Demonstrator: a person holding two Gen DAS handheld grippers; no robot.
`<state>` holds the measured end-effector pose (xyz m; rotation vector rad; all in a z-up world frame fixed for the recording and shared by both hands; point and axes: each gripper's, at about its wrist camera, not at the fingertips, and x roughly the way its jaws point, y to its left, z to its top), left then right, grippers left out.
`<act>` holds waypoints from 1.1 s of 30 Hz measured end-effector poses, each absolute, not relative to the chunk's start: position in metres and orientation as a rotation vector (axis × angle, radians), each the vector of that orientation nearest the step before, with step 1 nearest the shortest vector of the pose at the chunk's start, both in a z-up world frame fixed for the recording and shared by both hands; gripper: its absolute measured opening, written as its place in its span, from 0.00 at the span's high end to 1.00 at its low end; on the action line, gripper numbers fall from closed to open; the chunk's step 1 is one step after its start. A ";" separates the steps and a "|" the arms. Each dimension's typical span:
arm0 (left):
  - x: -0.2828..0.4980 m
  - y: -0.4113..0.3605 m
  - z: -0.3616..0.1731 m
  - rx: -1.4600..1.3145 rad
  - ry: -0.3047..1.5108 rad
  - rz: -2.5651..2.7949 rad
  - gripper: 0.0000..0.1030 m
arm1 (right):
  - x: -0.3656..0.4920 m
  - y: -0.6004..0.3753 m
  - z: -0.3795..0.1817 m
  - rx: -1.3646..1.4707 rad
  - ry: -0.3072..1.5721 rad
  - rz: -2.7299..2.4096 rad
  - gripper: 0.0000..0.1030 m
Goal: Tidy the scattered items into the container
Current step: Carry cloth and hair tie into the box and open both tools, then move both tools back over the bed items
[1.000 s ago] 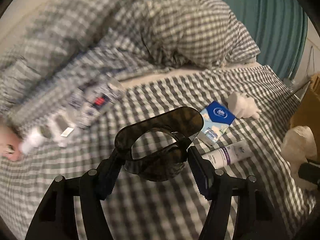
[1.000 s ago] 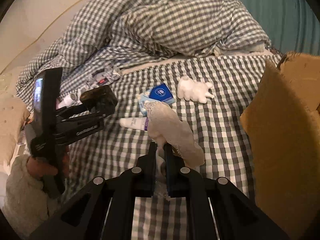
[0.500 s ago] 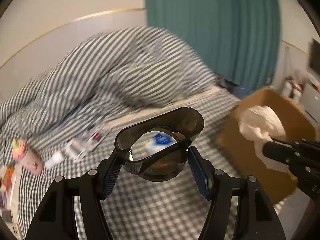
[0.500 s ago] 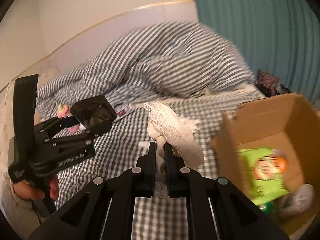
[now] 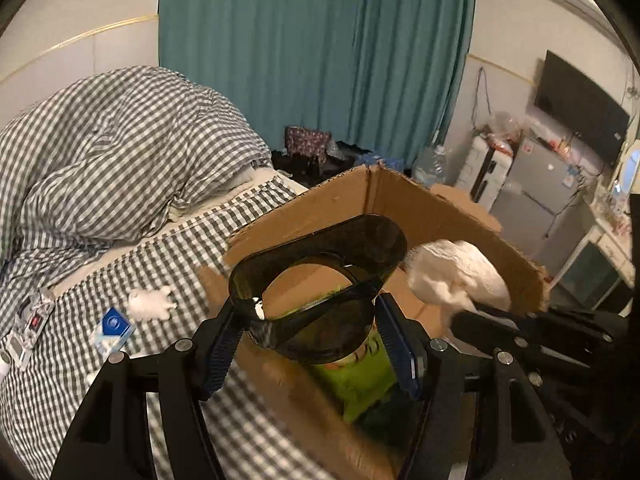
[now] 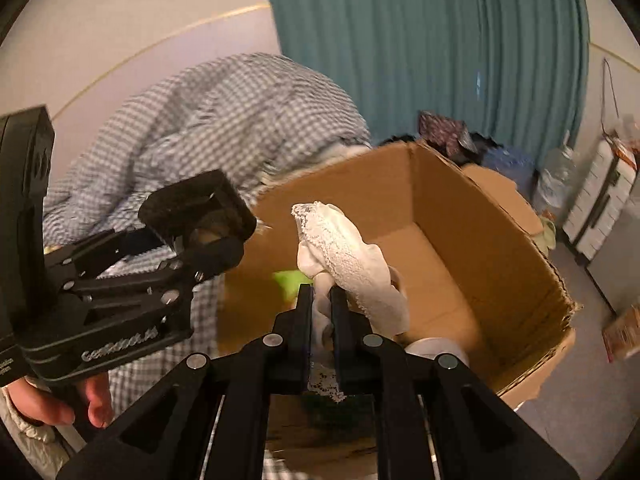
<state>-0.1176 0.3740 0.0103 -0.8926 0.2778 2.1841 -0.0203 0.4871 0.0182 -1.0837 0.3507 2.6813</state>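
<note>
My left gripper [image 5: 308, 320] holds dark tinted goggles [image 5: 320, 248] across their frame, above the near left corner of the open cardboard box [image 5: 440, 208]. Its jaws are opening, and the pads still touch the goggles. My right gripper [image 6: 322, 300] pinches a white lace cloth [image 6: 348, 256] over the box [image 6: 460, 220]. Those jaws are opening too, with the cloth between them. The cloth [image 5: 456, 276] also shows at the right of the left wrist view. A green snack bag [image 5: 356, 380] lies inside the box. The left gripper [image 6: 200, 236] appears on the left of the right wrist view.
On the checked bed sheet lie a white plush toy [image 5: 150, 302], a blue tissue pack [image 5: 112, 326] and a packet [image 5: 28, 324] at the left edge. A bunched checked duvet [image 5: 120, 152] rises behind. A hand [image 6: 52, 404] grips the left tool. Furniture stands right of the box.
Both grippers swung up and to the right from over the bed to above the box. The goggles and the cloth came along in their grips.
</note>
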 end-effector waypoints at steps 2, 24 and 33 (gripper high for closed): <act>-0.125 0.386 -0.001 -0.908 0.330 2.180 0.06 | -0.026 0.498 0.009 -1.125 0.335 2.634 0.76; -0.142 0.152 -0.028 -1.200 0.154 2.626 0.00 | 0.002 0.437 0.038 -1.056 0.335 2.772 0.23; -0.126 0.028 -0.047 -1.306 0.020 2.753 0.00 | -0.030 0.333 0.034 -1.109 0.283 2.936 0.13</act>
